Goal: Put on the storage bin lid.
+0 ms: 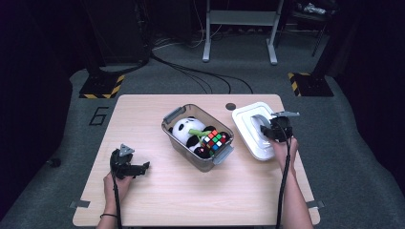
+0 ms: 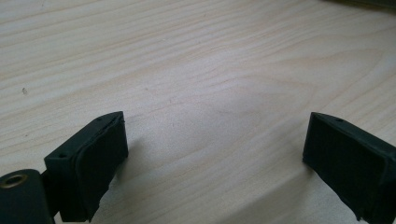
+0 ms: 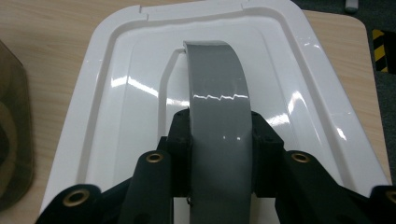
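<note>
A clear grey storage box stands mid-table with a panda plush and a colour cube inside. Its white lid lies to the right of it, grey handle arched upward. My right gripper is over the lid, and in the right gripper view its jaws are shut on the grey handle from both sides. My left gripper rests low over the bare wood at the left, jaws wide open with nothing between them.
The box's grey latches stick out at both ends. A dark round grommet sits in the wooden table near the far edge. Beyond the table, cables and stand feet lie on the grey floor.
</note>
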A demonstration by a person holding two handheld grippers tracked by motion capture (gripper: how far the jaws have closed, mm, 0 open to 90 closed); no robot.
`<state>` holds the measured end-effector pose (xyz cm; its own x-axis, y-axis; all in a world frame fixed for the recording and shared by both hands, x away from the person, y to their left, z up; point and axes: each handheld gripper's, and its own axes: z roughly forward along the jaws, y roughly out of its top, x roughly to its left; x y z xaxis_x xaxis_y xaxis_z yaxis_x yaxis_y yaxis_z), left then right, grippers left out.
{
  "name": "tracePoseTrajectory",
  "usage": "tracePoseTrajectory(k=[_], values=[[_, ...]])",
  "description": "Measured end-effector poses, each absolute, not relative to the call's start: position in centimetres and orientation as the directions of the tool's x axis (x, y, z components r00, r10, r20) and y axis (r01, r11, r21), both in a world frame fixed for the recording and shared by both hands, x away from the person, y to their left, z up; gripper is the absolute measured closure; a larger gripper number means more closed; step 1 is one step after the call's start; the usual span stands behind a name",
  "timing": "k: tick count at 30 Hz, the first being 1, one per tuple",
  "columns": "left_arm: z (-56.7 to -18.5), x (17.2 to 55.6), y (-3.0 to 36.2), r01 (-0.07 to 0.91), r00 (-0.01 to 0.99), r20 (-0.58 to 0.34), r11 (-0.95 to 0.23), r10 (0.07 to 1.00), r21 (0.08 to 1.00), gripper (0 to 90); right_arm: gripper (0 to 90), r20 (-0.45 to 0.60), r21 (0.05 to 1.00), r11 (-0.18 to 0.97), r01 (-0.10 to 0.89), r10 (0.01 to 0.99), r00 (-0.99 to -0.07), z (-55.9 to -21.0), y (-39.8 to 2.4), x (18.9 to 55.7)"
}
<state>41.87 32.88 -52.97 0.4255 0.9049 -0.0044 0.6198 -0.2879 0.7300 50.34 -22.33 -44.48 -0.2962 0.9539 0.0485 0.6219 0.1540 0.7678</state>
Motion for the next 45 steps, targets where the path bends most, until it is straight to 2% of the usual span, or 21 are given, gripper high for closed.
tracePoseTrajectory(k=[24,45], values=[[-53.0,41.9,32.9,0.62,0.426,-0.005,-0.288,0.905,0.73,6.3,66.6,0.014,0.796,0.19,0.575,0.943,-0.332,-38.7,-22.5,49.8],[-53.0,41.9,32.9,0.62,0.426,-0.006,-0.287,0.905,0.73,6.3,66.5,0.016,0.802,0.229,0.552,0.915,-0.403,-34.3,-19.5,49.7]])
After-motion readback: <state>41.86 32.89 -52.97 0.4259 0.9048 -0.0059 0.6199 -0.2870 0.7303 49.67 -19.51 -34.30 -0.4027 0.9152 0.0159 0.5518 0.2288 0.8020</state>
